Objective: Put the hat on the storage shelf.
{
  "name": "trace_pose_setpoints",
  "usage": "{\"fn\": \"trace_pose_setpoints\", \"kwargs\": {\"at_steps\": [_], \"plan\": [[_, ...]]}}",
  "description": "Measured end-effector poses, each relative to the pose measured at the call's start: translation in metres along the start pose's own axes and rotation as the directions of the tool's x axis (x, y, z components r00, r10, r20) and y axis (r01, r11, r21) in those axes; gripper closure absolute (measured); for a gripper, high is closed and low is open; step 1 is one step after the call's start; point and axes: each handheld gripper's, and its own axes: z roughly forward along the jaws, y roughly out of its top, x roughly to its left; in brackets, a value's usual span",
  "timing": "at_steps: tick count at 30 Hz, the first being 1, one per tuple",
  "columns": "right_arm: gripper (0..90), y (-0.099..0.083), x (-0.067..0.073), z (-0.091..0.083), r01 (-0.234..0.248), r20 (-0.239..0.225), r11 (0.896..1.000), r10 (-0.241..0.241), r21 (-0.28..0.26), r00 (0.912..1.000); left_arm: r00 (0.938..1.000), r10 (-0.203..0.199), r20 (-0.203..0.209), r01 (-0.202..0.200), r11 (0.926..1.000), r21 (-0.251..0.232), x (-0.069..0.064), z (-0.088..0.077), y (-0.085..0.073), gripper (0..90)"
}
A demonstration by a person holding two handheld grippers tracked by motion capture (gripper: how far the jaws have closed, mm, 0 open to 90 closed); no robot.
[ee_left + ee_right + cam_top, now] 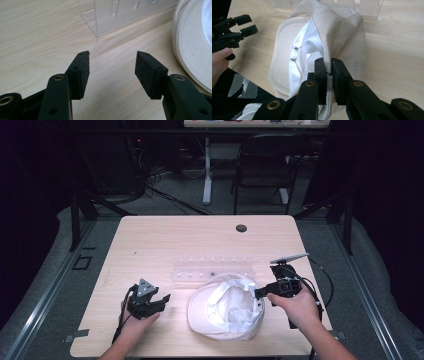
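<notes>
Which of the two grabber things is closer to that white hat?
The right gripper: its jaws are pinched shut on the white hat's edge. The left gripper sits open on the table beside the hat, not touching it.

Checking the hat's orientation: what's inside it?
The hat lies opening-up, its edge pinched by the right gripper. Inside shows a white lining, creased, and nothing lying on it. The deeper crown, under folded fabric, is hidden.

A pale rectangular wooden table (150,240) stood on grey carpeted floor (50,270); beyond it, a black metal folding chair (265,165) sat in dim light.
</notes>
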Motion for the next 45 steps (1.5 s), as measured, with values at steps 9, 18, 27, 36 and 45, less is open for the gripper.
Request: {"fn": "trace_pose_setpoints", "kwargs": {"at_steps": [9,18,27,36,45], "plan": [[83.4,0.006,0.011,-0.012,0.019,0.038,1.0,-0.02,0.024,0.9991,0.9999,0.014,0.003,-0.014,0.9999,-0.007,-0.001,0.0,0.0,46.1],[83.5,0.013,0.022,-0.024,0.027,0.068,0.999,-0.03,0.043,0.9973,0.9998,0.019,0.003,-0.019,0.9998,-0.005,-0.003,0.0,0.0,46.3],[83.5,0.018,0.026,-0.037,0.016,0.04,0.999,-0.017,0.046,0.999,0.9999,0.015,0.008,-0.015,0.9999,-0.001,-0.003,0.001,0.0,47.3],[83.6,0.018,0.017,-0.038,-0.016,-0.023,0.999,0.017,0.043,0.9996,0.9998,0.011,0.019,-0.011,0.9998,0.014,-0.003,0.003,-0.001,48.2],[83.6,0.022,0.011,-0.042,-0.081,-0.144,0.996,0.087,0.042,0.9857,0.9996,0.014,0.023,-0.014,0.9997,0.021,-0.004,0.005,-0.001,48.5]]}}
